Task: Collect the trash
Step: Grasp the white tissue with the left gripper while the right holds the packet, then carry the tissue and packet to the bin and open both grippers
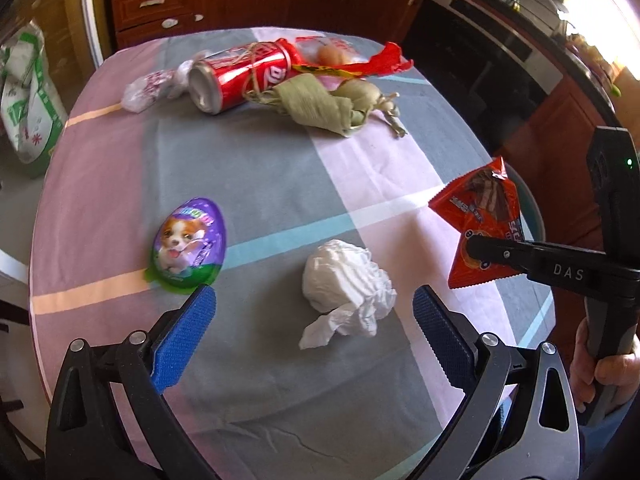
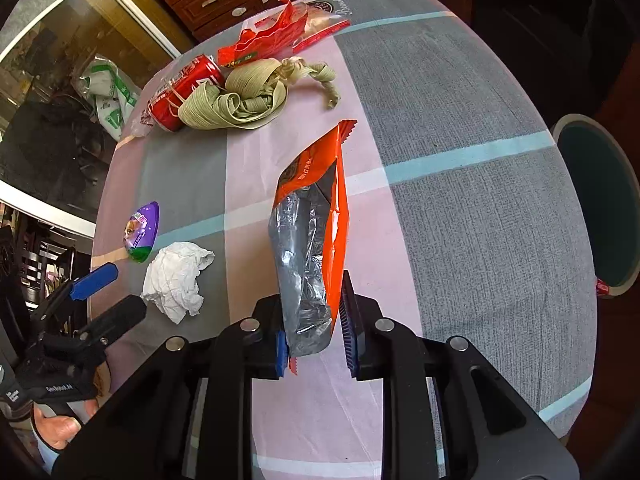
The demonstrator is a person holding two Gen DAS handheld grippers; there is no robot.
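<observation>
My right gripper point(image 2: 314, 344) is shut on an orange snack wrapper point(image 2: 316, 216) with a silver inside and holds it above the table; the wrapper also shows in the left wrist view point(image 1: 480, 216). My left gripper point(image 1: 314, 312) is open and empty, its blue pads either side of a crumpled white tissue point(image 1: 344, 284) on the tablecloth; the tissue shows in the right wrist view too point(image 2: 176, 276). A purple egg-shaped package point(image 1: 188, 244) lies just left of the left finger. A red soda can point(image 1: 244, 76), green leaf strips point(image 1: 328, 108) and a red wrapper point(image 1: 372, 62) lie at the far side.
A round table with a pink, grey and blue checked cloth point(image 1: 280, 176) holds everything. A round bin with a dark inside point(image 2: 596, 204) stands beside the table's right edge. A clear plastic bag point(image 1: 148, 88) lies left of the can. Wooden drawers point(image 1: 160, 0) stand behind.
</observation>
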